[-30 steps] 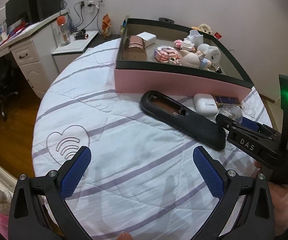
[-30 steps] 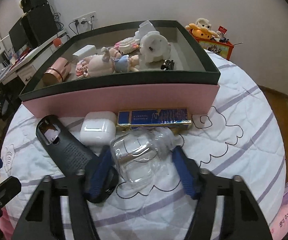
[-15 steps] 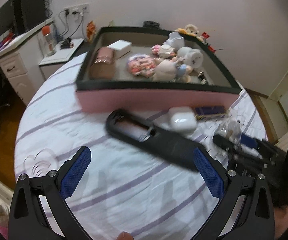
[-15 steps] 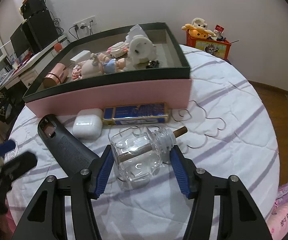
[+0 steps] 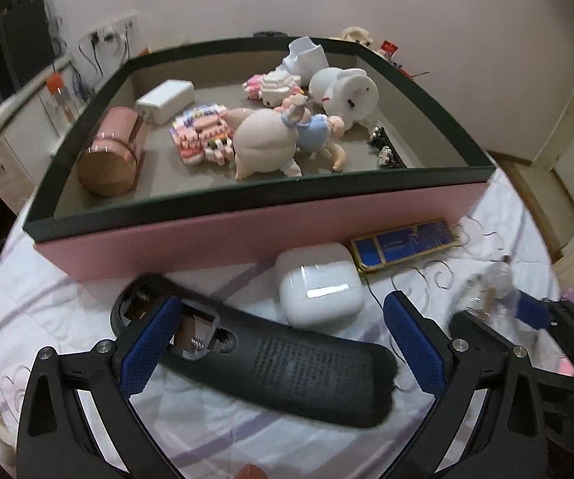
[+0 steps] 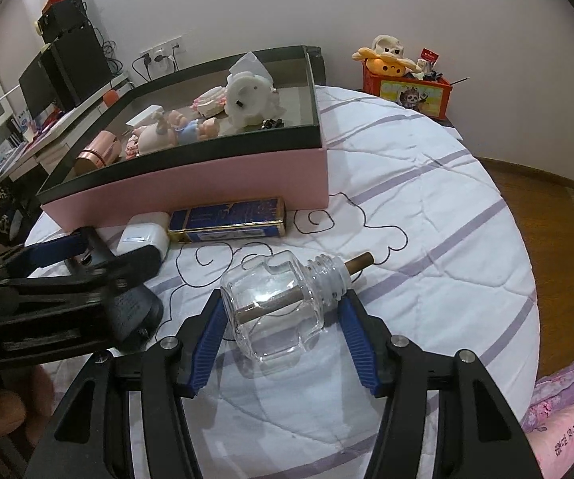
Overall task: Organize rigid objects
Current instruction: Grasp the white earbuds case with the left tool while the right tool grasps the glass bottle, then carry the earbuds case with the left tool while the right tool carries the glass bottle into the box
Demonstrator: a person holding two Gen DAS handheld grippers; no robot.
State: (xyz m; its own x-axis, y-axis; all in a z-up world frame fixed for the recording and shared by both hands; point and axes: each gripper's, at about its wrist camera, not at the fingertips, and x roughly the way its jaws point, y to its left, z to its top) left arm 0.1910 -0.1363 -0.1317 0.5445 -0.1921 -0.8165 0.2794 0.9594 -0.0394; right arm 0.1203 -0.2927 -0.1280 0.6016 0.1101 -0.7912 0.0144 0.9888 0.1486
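Observation:
My right gripper (image 6: pixel 283 319) is shut on a clear glass bottle (image 6: pixel 277 305) with a brown stick through its neck, held just above the bed; it also shows in the left wrist view (image 5: pixel 486 291). My left gripper (image 5: pixel 279 339) is open and straddles a black remote-like object (image 5: pixel 287 367) lying on the bed. A white earbud case (image 5: pixel 318 293) and a blue and gold box (image 5: pixel 404 245) lie in front of the pink box (image 5: pixel 247 235). The pink box holds figurines, a copper tin (image 5: pixel 109 151) and a white charger.
The white quilt with purple stripes (image 6: pixel 426 207) covers a round bed. A red toy bin (image 6: pixel 406 88) stands behind the bed at the right. A desk with speakers (image 6: pixel 67 64) stands at the left. Wooden floor lies to the right.
My left gripper has moved forward and right, over the black object and close to the pink box. My right gripper has lifted the glass bottle and drawn it back to the right.

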